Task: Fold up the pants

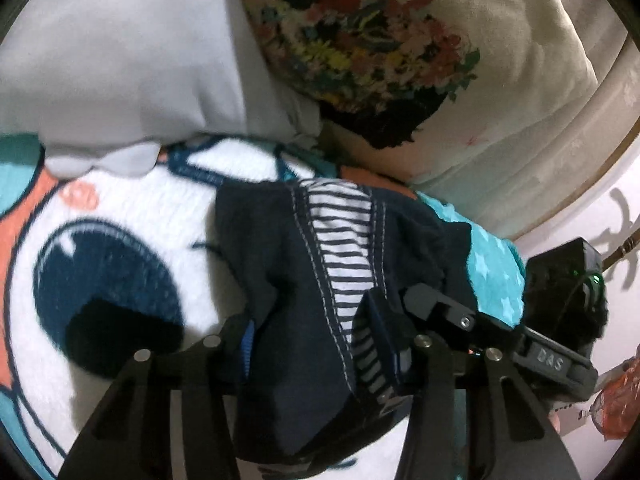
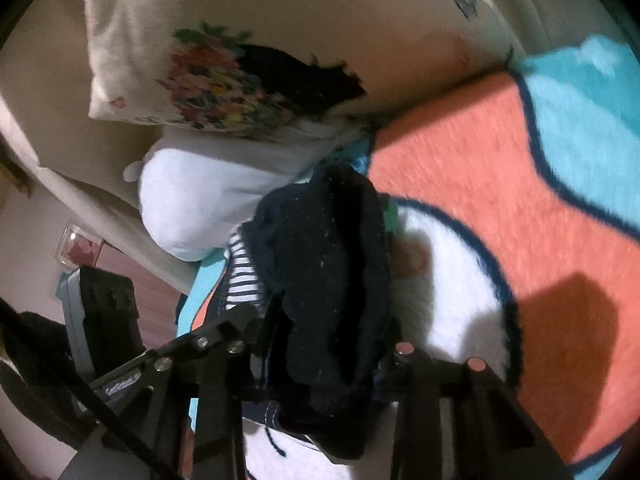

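Note:
The pants (image 1: 304, 264) are dark navy with white stitching and a blue-and-white striped lining. They hang bunched above a cartoon-print blanket (image 1: 120, 216). My left gripper (image 1: 320, 332) is shut on the pants, cloth filling the space between its fingers. The right gripper's body (image 1: 560, 292) shows at the right, clamped on the same cloth. In the right wrist view my right gripper (image 2: 324, 340) is shut on a thick fold of the pants (image 2: 332, 272), and the striped lining (image 2: 240, 280) shows to the left.
A grey pillow (image 1: 120, 64) and a cream pillow with a floral print (image 1: 360, 40) lie beyond the pants. The blanket (image 2: 500, 184) is orange, white and teal. The bed's edge and a pink wall area (image 2: 152, 280) are at the left.

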